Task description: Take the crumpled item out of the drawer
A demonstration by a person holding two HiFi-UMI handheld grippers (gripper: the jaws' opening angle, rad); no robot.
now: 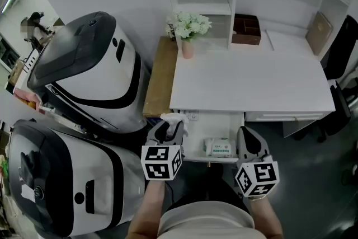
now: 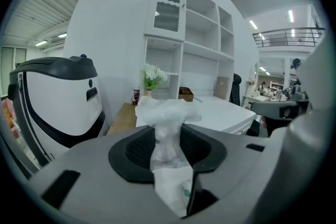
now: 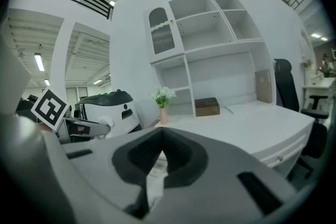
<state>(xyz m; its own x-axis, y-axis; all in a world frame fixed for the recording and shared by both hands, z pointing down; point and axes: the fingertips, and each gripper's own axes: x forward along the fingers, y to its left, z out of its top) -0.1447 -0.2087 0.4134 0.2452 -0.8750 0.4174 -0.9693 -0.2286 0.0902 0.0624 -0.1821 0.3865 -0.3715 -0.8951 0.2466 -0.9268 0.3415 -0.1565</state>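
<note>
The crumpled white item (image 1: 172, 118) is pinched in my left gripper (image 1: 170, 127), lifted just over the left end of the open drawer (image 1: 193, 149). In the left gripper view the wad (image 2: 164, 113) bulges above the black pads (image 2: 137, 150) and a flat tail hangs below; my left gripper (image 2: 167, 131) is shut on it. My right gripper (image 1: 250, 135) hovers at the drawer's right front corner. Seen from its own camera, the right gripper (image 3: 160, 136) has its tips together and nothing held. It also shows the left gripper (image 3: 79, 126) off to the left.
A pack of wet wipes (image 1: 217, 147) lies in the drawer. The white desk (image 1: 251, 84) carries a flower vase (image 1: 188, 33) and a brown box (image 1: 246, 29) under shelves. Two large white machines (image 1: 84, 70) (image 1: 61, 182) crowd the left. A wooden panel (image 1: 159, 75) leans beside the desk.
</note>
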